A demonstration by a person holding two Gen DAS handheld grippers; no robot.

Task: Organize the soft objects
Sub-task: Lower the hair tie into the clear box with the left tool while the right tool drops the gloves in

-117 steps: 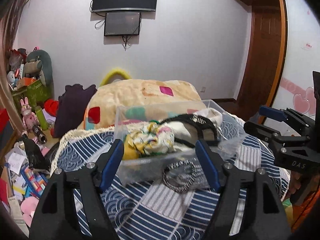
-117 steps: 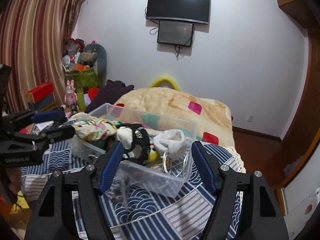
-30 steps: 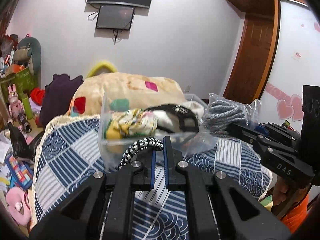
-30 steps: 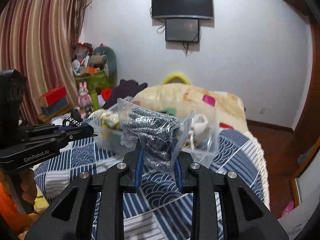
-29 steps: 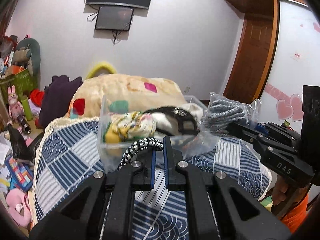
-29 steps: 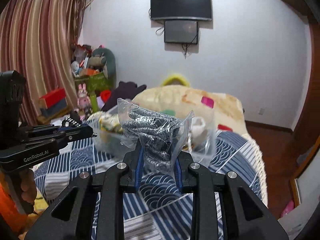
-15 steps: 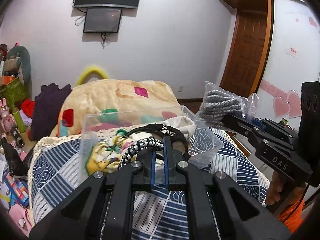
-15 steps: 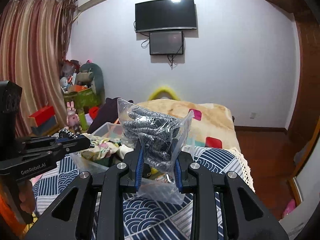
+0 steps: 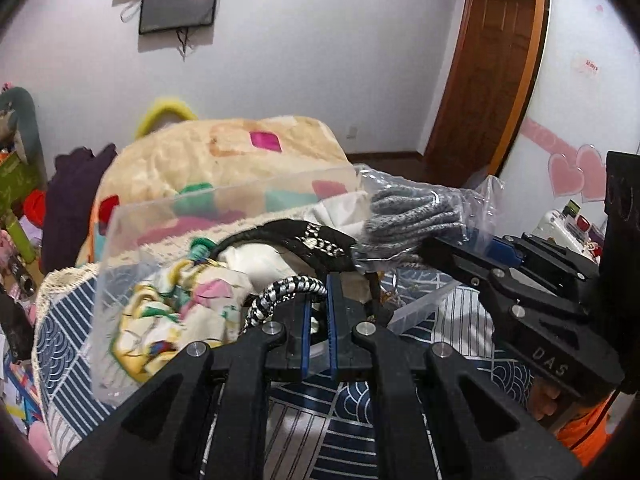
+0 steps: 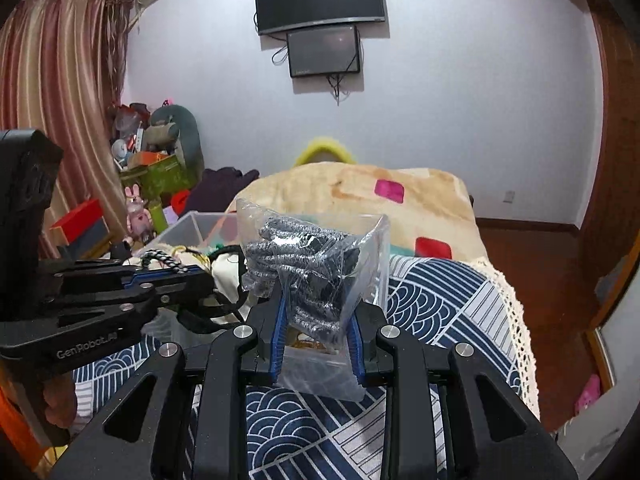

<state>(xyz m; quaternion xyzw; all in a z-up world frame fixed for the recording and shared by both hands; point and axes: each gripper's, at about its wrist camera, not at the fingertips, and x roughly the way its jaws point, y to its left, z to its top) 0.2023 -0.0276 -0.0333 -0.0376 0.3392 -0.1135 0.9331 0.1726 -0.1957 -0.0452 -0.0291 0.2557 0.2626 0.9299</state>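
A clear plastic bin [image 9: 132, 236] stands on the bed, holding floral cloth [image 9: 172, 316], white fabric and a black strap [image 9: 304, 236]. My left gripper [image 9: 316, 292] is shut on a black-and-white braided band [image 9: 280, 292] and holds it over the bin's near side. My right gripper [image 10: 316, 312] is shut on a clear bag of grey knit gloves [image 10: 304, 268] and holds it over the bin's right end [image 10: 376, 248]. The bag also shows in the left wrist view [image 9: 412, 212], above the bin's contents. The left gripper shows in the right wrist view [image 10: 188, 276].
The bed carries a blue-and-white patterned cover [image 10: 432, 300] and a beige quilt [image 10: 360, 192] behind the bin. Toys and boxes [image 10: 156, 168] pile up at the left by the curtain. A wooden door [image 9: 484, 76] is at the right.
Both grippers have moved forward and over the bin with their loads. 3.9 s ago both were open and the band lay on the bed cover.
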